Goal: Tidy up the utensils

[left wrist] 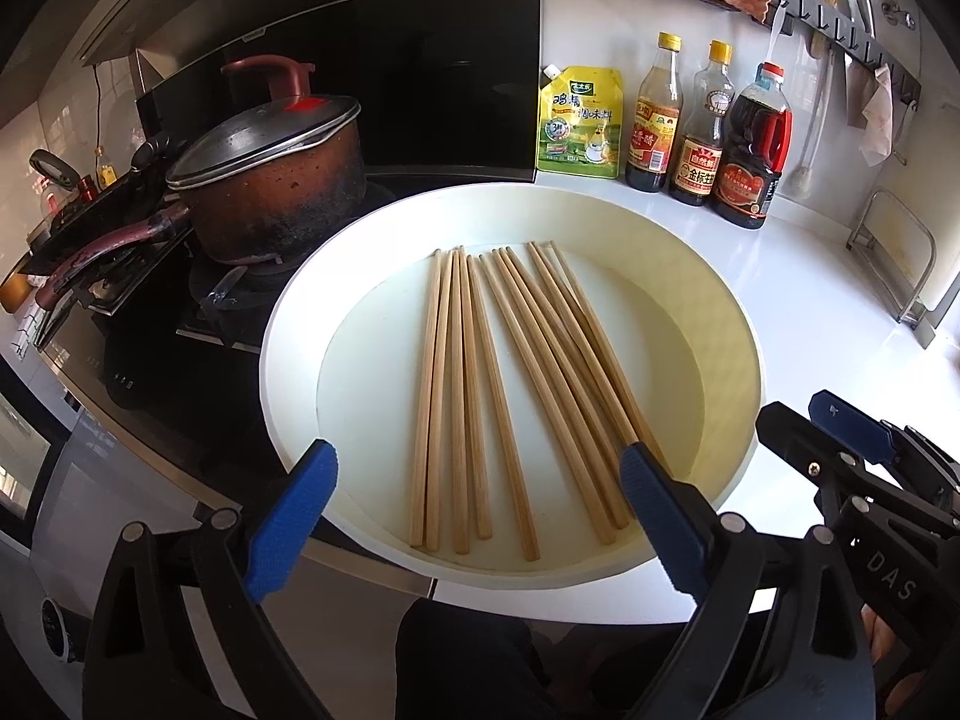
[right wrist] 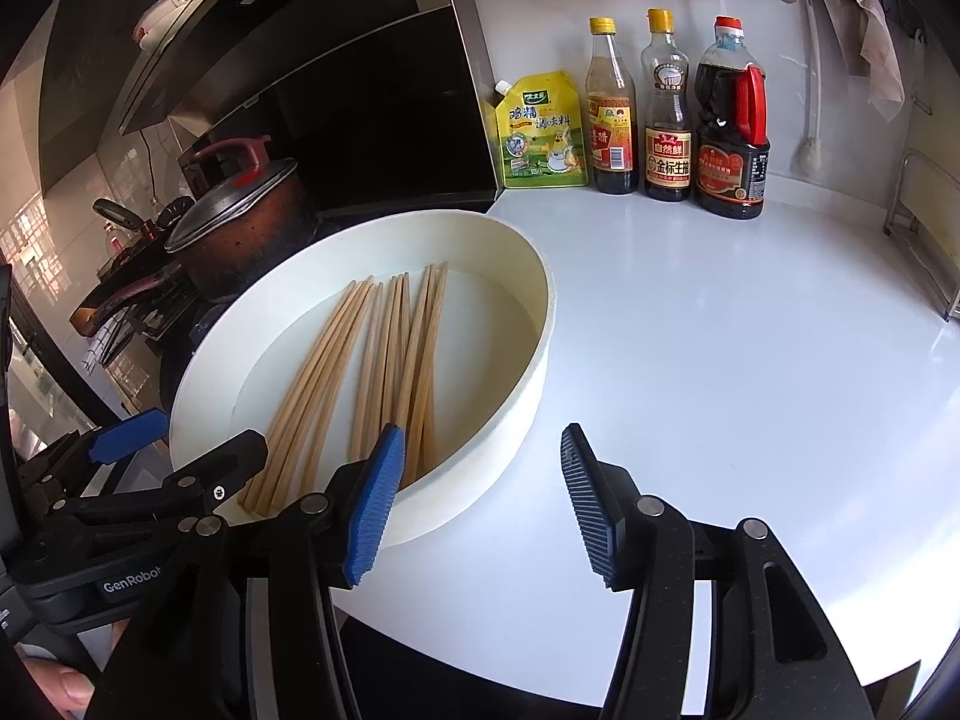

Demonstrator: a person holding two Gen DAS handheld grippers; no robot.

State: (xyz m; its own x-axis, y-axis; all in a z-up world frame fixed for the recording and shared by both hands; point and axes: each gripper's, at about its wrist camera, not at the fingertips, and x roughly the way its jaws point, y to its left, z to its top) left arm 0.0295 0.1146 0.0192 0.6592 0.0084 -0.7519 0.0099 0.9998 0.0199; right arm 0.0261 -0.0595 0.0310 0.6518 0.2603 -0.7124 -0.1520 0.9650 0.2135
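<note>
My left claw [left wrist: 474,516] gaping wide, nothing between pads, hovering over near rim of round white plastic basin [left wrist: 288,324]. Wooden chopsticks [left wrist: 510,390] lie loose inside basin on white table [right wrist: 750,360]. My right claw [right wrist: 483,498] half open, empty, just right of basin.

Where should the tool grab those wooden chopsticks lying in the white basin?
Probably at the near ends of the chopsticks, coming down from above across their width. They lie flat and roughly parallel in the basin, fanned apart at this end, beneath the open left tool.
</note>
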